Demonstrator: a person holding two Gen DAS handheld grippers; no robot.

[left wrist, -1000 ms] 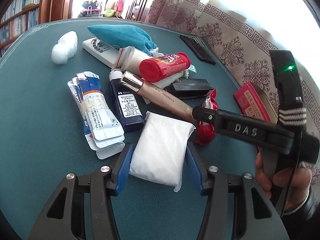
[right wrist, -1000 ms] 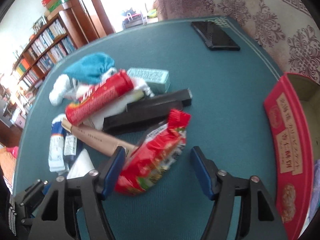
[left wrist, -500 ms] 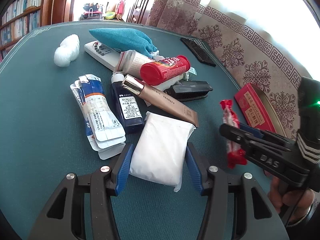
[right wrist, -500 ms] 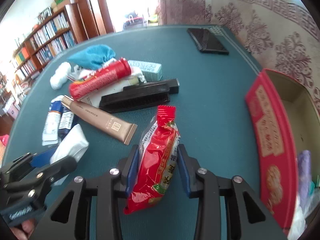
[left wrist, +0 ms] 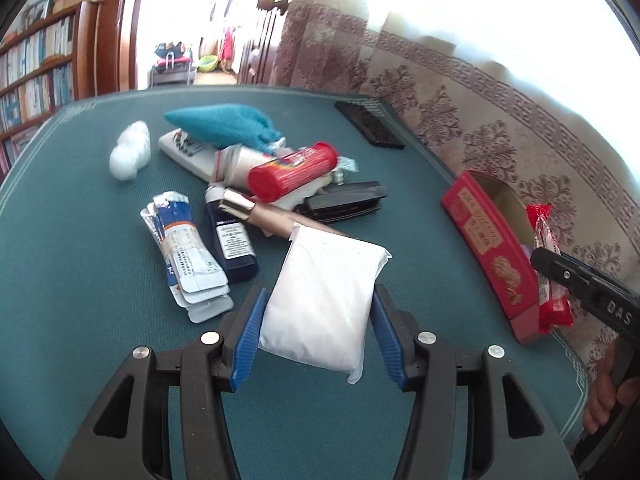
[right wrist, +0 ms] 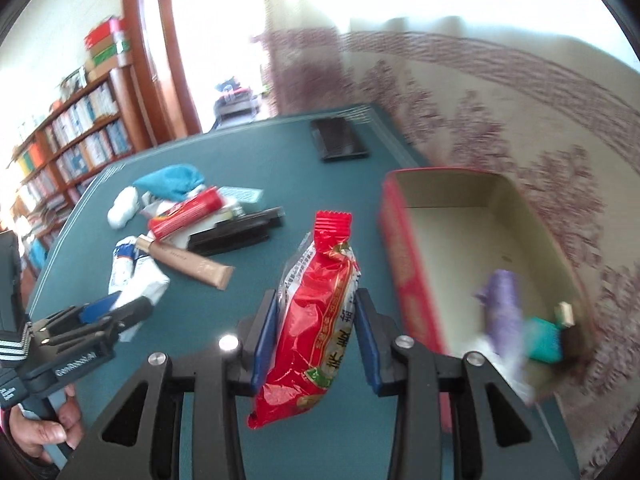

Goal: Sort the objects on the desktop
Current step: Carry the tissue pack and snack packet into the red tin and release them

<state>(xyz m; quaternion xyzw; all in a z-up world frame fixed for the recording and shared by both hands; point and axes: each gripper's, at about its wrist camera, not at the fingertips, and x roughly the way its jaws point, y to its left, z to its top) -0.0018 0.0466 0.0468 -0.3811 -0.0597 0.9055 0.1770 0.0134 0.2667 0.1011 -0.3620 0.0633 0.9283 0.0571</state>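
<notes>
R claw (right wrist: 316,338) is clenched on the red snack packet (right wrist: 316,304), gripping it w/ both blue pads abt mid-length; packet stands upright betw. the fingers, top crimp well above them, bottom end dangling below. It looks lifted off the desk (right wrist: 248,160), just left of the red box (right wrist: 404,264), which lies open to the claw's right w/ a purple item (right wrist: 502,308) and a teal item (right wrist: 544,342) already inside.

L claw (left wrist: 318,334) is closed on the white pouch (left wrist: 326,296), pads pressing both long edges; pouch looks raised at its near end, but can't tell if the far end is touching the gold-capped tube (left wrist: 256,214) just ahead.

Risks, as I judge them:
- Packet is slick film, soft inside; pinch may slip or crush contents if squeezed harder.
- Box wall sits close on the right; dangling bottom end could snag the rim and tip the packet out onto the desk.
- Right view is blurred, i.e. fast motion, so overshoot is possible.
- Pouch is limp; it could drag the tube and the pile beyond it.
- Both claws are near each other; a clash is possible if both head for the box.
</notes>
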